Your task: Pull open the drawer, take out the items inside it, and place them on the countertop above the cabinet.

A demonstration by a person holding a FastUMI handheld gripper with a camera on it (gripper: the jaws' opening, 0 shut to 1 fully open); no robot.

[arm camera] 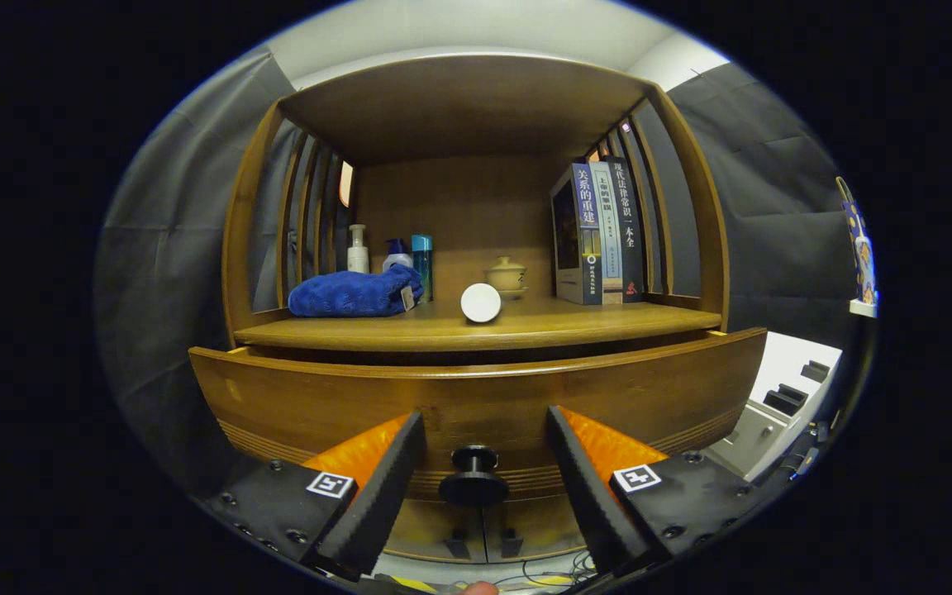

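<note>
My gripper point(484, 487) is spread wide, holding nothing, with the round black drawer knob point(473, 478) in the gap between my two fingers and neither finger touching it. The curved brown wooden drawer front point(476, 397) stands out a little from the cabinet, a dark slit showing between its top edge and the wooden countertop point(476, 326) above, so the drawer looks slightly open (though the fisheye bends things, and I cannot see inside it).

This fits two stages: about to close on the knob and pull, or just let go of it after moving the drawer. What is or was inside the drawer I cannot tell from here.

On the countertop, well beyond my fingers, lie a folded blue towel point(356, 293), a white round-ended cylinder point(480, 302) lying on its side, a small cream lidded teacup point(506, 275), a few bottles point(397, 260) at the back, and upright books point(600, 235). Whether any of these came from the drawer, I cannot say.

If a pull is what's called for, both fingers would have to press squarely on the knob's neck, then draw straight back.
</note>
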